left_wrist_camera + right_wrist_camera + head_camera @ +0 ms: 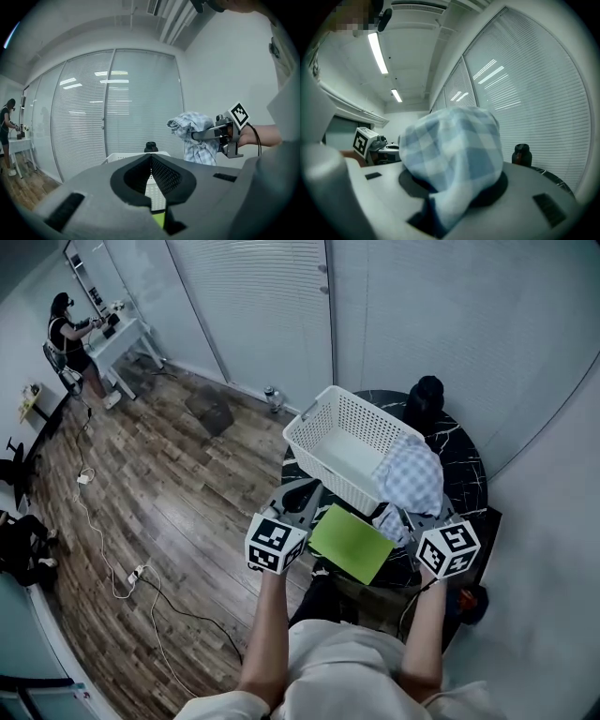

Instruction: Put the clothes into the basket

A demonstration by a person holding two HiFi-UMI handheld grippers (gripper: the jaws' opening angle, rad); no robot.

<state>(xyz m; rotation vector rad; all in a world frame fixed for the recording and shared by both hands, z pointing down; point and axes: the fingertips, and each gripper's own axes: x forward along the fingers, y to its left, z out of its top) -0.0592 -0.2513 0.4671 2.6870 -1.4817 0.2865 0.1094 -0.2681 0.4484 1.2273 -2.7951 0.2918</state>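
A white slatted basket (pixel 330 427) stands on a round black marble table (pixel 464 474). My right gripper (pixel 411 516) is shut on a blue-and-white checked cloth (pixel 412 476), which is lifted at the basket's near right corner. In the right gripper view the cloth (pixel 450 154) bulges over the jaws and hides them. The left gripper view shows the cloth (pixel 194 133) hanging from the right gripper (pixel 207 135). My left gripper (pixel 298 495) hovers in front of the basket's near side. Its tips (pixel 151 157) meet with nothing between them.
A flat green piece (pixel 349 542) lies on the table's near edge between my grippers. A black bottle-like object (pixel 427 395) stands behind the basket. Walls with blinds close the far side. Cables (pixel 112 559) trail over the wooden floor, and a person (pixel 70 338) stands at a desk far left.
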